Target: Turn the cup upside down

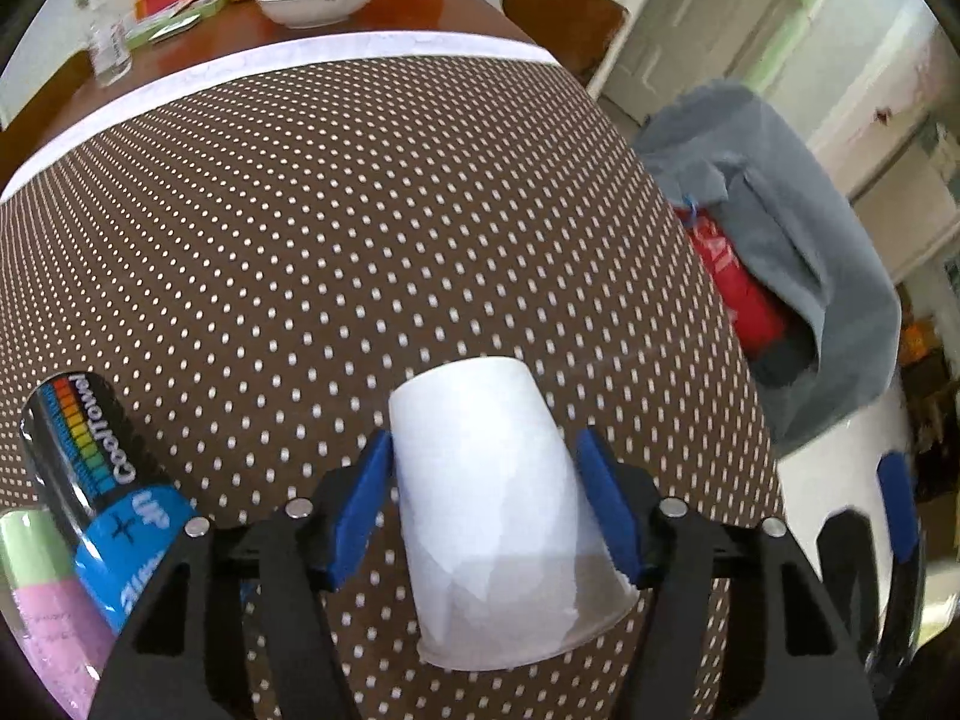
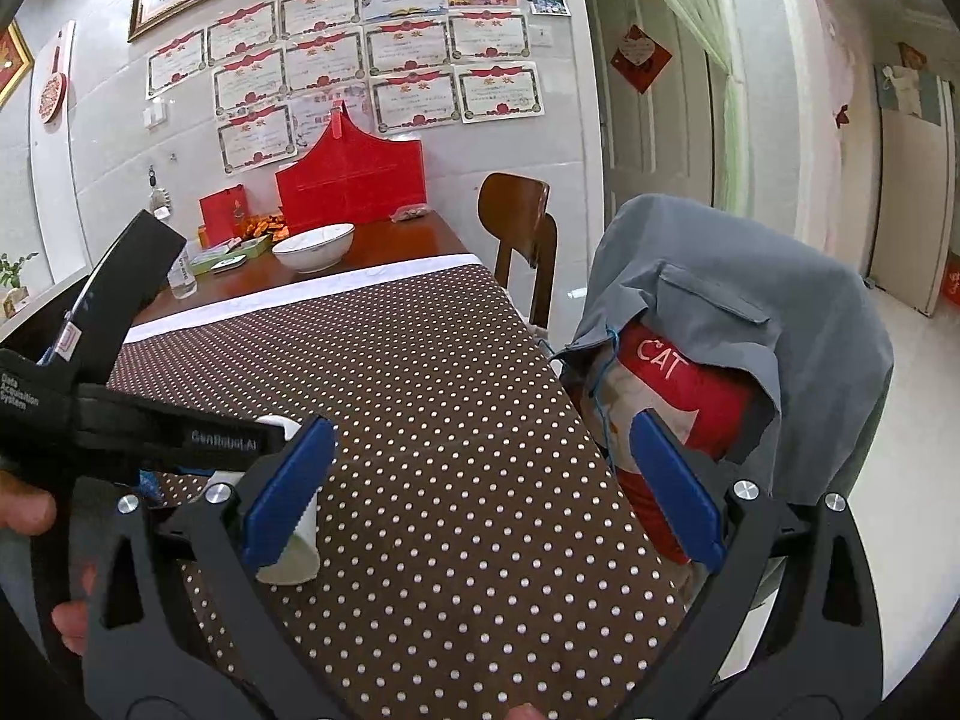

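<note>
Left gripper (image 1: pixel 483 498) pinching the white cup (image 1: pixel 498 516) between its blue pads, the cup's base farther from the gripper than its rim, over the dotted tablecloth (image 1: pixel 360 228); canister (image 1: pixel 90 462) to its left; right gripper (image 2: pixel 480 480) spread wide, holding nothing, the cup (image 2: pixel 291 552) beside its left finger.

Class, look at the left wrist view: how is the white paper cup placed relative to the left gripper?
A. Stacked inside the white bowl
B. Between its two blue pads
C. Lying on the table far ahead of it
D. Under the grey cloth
B: the white paper cup sits between the blue pads of the left gripper.
</note>
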`<state>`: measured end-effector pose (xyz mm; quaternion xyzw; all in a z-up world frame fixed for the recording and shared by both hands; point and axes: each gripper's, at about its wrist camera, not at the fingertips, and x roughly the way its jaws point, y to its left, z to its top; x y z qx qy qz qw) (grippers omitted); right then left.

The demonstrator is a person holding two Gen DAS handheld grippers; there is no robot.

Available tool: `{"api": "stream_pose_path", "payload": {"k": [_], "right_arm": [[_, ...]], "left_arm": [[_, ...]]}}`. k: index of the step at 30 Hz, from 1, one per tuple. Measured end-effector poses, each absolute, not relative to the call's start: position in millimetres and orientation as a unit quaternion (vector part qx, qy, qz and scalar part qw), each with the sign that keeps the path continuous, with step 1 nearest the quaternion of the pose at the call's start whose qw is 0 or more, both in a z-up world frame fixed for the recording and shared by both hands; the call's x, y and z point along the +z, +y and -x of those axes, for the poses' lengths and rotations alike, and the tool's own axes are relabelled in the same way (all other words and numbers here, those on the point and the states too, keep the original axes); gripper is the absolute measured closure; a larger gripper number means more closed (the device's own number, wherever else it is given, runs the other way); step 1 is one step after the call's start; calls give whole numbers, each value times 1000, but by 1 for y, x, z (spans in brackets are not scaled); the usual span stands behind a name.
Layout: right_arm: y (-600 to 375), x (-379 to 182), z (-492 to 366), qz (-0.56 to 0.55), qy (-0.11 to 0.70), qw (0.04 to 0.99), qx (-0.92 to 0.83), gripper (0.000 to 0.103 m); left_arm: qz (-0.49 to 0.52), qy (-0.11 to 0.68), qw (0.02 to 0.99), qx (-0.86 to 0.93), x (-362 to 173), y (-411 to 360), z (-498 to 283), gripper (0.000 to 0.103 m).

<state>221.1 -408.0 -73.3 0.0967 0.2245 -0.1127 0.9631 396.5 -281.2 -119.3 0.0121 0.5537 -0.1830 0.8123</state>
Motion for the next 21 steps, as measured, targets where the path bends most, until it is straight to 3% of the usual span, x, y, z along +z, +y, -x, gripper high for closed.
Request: {"api": "stream_pose_path", "payload": {"k": [7,21], "right_arm": [[-402,-74,-208,-100,226,964,-99,6],[-386,-62,-171,-106,221,967,-66,6]], "left_arm": [[-20,594,780,-198,-132,-286,-374,39],[9,558,804,-207,-113,-240,-304,40]]}}
